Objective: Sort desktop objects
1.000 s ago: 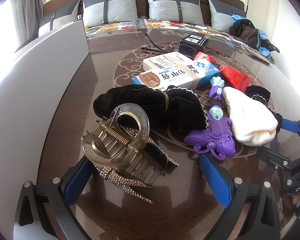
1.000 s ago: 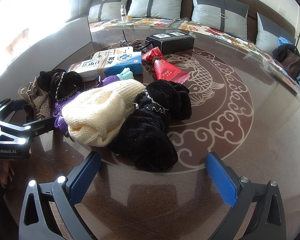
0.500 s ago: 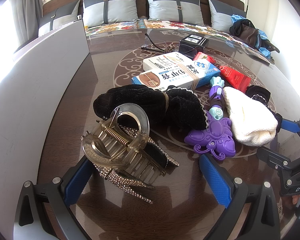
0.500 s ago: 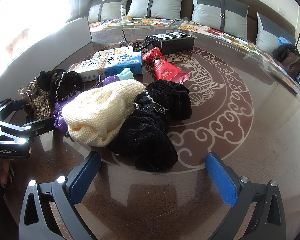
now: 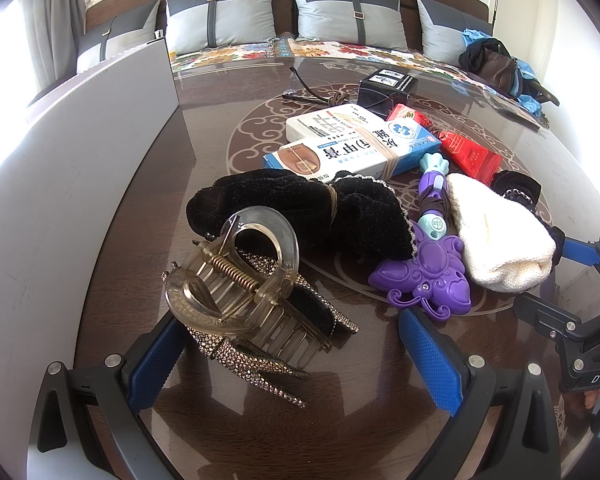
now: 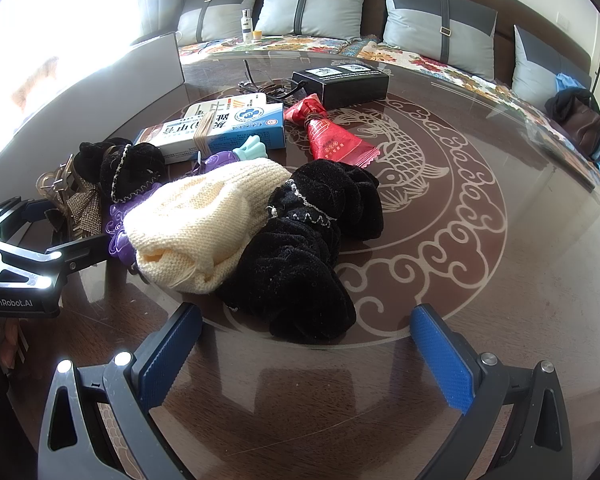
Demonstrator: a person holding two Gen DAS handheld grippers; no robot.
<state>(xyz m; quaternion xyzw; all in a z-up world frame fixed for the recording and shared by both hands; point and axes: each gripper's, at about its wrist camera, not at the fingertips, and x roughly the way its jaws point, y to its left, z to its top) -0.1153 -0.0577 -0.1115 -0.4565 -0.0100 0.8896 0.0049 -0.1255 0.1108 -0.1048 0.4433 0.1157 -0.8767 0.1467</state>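
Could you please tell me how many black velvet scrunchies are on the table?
2. One scrunchie lies behind the hair claw, nearest the left gripper. The other lies against the cream knit piece, before the right gripper. More could be hidden underneath.

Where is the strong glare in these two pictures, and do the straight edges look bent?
Left wrist view: window light burns out the left edge, and the grey panel curves from fisheye distortion. Right wrist view: the upper left corner is washed white, the glass table mirrors the cushions, and the black velvet scrunchie loses detail in shadow.
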